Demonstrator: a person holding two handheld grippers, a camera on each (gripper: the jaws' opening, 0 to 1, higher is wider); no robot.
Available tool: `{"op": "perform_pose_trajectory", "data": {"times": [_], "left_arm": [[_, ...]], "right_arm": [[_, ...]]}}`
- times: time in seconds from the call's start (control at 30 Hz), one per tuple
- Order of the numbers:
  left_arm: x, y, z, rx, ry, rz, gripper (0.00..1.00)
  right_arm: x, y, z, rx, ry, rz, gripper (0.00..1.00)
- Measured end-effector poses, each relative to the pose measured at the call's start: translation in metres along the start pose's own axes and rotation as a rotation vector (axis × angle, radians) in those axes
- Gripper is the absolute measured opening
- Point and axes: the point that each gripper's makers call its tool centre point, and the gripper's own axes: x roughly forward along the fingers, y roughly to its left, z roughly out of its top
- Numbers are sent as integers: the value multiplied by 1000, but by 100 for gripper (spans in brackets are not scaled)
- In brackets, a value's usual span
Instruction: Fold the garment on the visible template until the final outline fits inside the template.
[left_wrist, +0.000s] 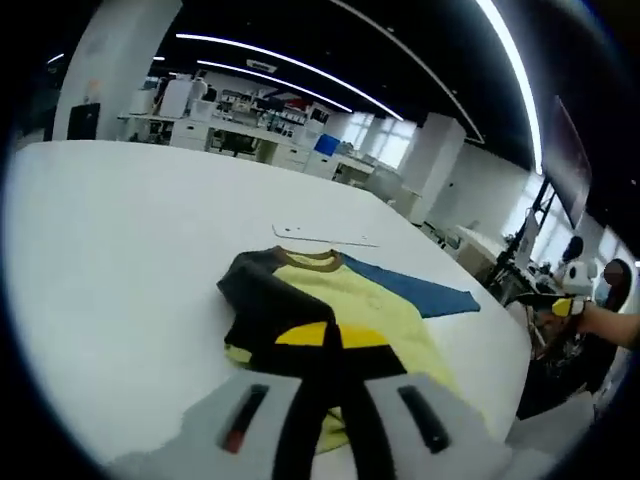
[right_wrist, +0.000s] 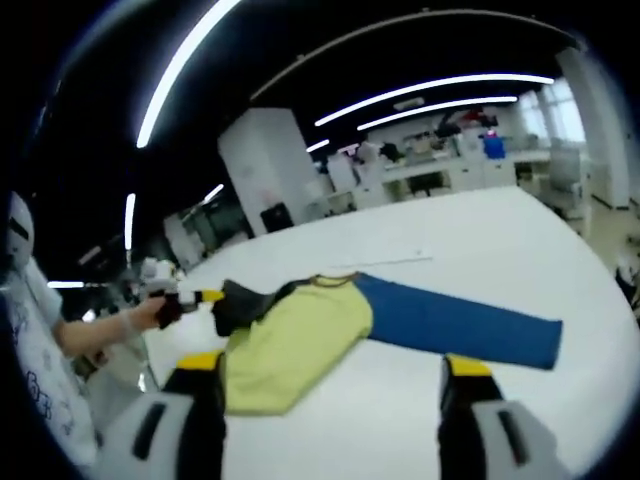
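A long-sleeved shirt (left_wrist: 335, 305) lies flat on a white tabletop (left_wrist: 120, 260). Its body is pale yellow, one sleeve is blue (right_wrist: 455, 325) and stretched straight out to the side, and the black sleeve (left_wrist: 265, 300) is folded in across the chest. The collar (left_wrist: 310, 258) points away from the left gripper, so the body's long axis runs from that gripper toward the far edge, with the blue sleeve crossing it.

In the left gripper view, the left gripper (left_wrist: 335, 420) is closed on the shirt's near part, black and yellow cloth bunched between its jaws. A thin pale outline (left_wrist: 325, 238) lies on the tabletop just beyond the collar.

In the right gripper view, the right gripper (right_wrist: 330, 400) stands wide open above the tabletop with nothing between its jaws; the yellow hem is near its left jaw. This view also shows the person's hand (right_wrist: 150, 310) with the left gripper at the black sleeve, and the full length of the blue sleeve.

The room is a large open workspace with long ceiling light strips (right_wrist: 440, 88), white pillars (right_wrist: 270, 165) and benches of equipment (left_wrist: 230, 125) in the background.
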Motion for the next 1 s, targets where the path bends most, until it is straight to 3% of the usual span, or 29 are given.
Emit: {"op": "perform_pose_trajectory", "data": {"times": [0.13, 0.33, 0.67, 0.77, 0.9, 1.0], "left_arm": [[19, -17, -24, -11, 46, -38, 0], [38, -24, -45, -34, 89, -49, 0], [36, -28, -53, -8, 97, -64, 0], [32, -29, -53, -13, 92, -73, 10], [27, -28, -48, 9, 70, -78, 37], [26, -21, -44, 32, 53, -73, 47]], "right_arm": [[-1, -2, -5, 3, 8, -6, 87], [-4, -3, -7, 9, 4, -11, 87], [-6, -5, -9, 17, 2, -22, 87], [-5, -4, -11, 24, 5, -18, 87], [-4, -2, -13, 21, 9, -15, 87], [-3, -1, -13, 25, 9, -11, 87]]}}
